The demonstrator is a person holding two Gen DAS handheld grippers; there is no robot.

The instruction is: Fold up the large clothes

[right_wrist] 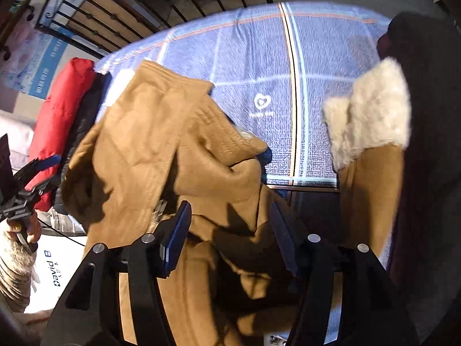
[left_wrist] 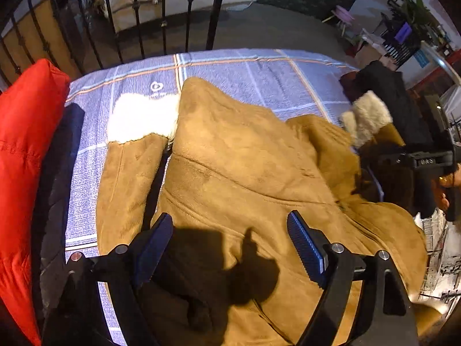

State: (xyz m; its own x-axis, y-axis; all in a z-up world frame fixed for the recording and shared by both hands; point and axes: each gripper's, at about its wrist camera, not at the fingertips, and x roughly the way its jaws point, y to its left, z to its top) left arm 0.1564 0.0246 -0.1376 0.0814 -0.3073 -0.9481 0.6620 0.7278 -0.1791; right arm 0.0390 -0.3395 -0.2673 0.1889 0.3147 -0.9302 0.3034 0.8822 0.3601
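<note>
A: Nearest, the left gripper point(left_wrist: 230, 245) and right gripper point(right_wrist: 230, 230) hang over the tan coat point(left_wrist: 245, 158), jaws apart, gripping nothing.

B: It sprawls across the blue bedspread point(left_wrist: 259, 75). Farther, its fur cuff point(right_wrist: 371, 109) may trail and skew any fold.

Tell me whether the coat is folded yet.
Partly: the coat is doubled over in a rumpled heap, both fur-cuffed sleeves still sticking out.

Left gripper point(left_wrist: 230, 245) jaws wide apart, nothing between, above tan suede coat point(left_wrist: 239, 155); white fur cuff point(left_wrist: 141, 118) ahead-left, red puffer jacket point(left_wrist: 26, 132) far left.
</note>
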